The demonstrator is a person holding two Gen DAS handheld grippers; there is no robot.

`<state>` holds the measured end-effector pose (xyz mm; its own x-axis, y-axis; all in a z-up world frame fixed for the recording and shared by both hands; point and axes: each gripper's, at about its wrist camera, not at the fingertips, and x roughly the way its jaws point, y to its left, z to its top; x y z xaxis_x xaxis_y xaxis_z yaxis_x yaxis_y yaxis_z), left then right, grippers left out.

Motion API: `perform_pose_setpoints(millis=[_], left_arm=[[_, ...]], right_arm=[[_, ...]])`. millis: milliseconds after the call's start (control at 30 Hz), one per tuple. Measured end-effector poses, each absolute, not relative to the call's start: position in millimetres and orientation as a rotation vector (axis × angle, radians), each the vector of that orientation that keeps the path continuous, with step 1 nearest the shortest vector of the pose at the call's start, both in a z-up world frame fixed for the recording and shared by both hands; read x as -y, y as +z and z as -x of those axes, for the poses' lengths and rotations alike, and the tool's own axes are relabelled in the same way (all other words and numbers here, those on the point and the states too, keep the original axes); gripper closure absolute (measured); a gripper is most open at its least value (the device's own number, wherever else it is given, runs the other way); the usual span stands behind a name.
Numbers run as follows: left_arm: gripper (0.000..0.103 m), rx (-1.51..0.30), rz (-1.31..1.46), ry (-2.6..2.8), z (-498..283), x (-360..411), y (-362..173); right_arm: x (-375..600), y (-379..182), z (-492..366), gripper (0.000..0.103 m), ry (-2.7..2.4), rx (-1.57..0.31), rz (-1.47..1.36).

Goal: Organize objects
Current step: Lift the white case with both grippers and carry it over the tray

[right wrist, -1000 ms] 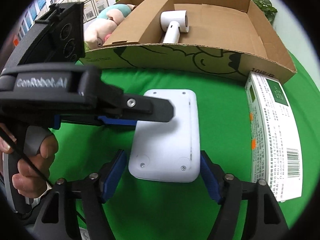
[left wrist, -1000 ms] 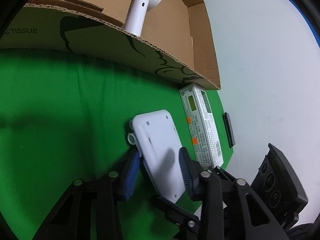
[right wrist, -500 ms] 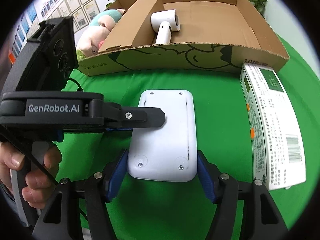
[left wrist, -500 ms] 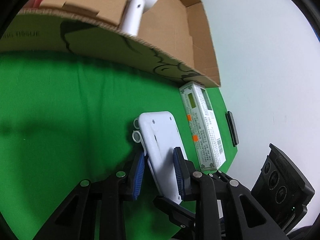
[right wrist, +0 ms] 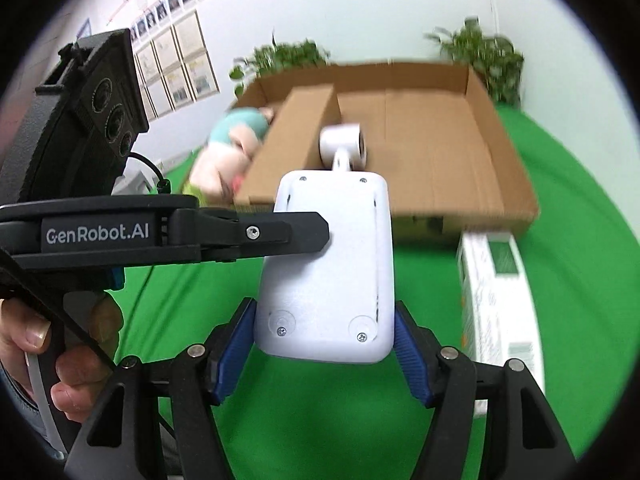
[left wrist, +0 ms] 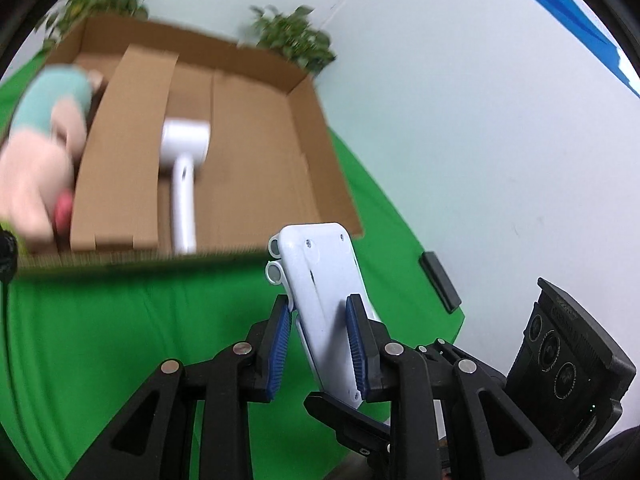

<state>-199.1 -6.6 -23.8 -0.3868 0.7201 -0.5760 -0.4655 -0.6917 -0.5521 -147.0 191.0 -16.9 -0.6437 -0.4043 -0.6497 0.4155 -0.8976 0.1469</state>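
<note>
White plastic device (right wrist: pixel 328 264) is up off the green cloth (right wrist: pixel 320 420), pinched by both our grippers, left gripper (left wrist: pixel 318 344) clamped on its edge, right gripper (right wrist: pixel 324 356) squeezing its near end. Looks like mid-carry; next we'd lower it into the cardboard box (right wrist: pixel 432 148) right of the hair dryer (right wrist: pixel 344 146).
</note>
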Motion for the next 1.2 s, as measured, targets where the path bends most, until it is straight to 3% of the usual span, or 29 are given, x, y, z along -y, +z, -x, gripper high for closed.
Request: perform_pose_setpoints(millis=[667,1000,1200], left_arm=[[0.078,0.193,0.878,2.177,256.8,-24.3,98.4],[0.078,0.176,0.933,2.178,306.9,-36.4,81.7],[0.078,0.203,1.040,2.158,339.8,-40.5,38.3]], right_arm=[[-190.8,55.7,215.3,0.038,-2.612,0.021,-0.737],[-196.1,51.1,253.9,0.038,-2.580,0.061,-0.796],[-192.7,28.5,276.2,0.038,-2.545,0.078,-0.869]])
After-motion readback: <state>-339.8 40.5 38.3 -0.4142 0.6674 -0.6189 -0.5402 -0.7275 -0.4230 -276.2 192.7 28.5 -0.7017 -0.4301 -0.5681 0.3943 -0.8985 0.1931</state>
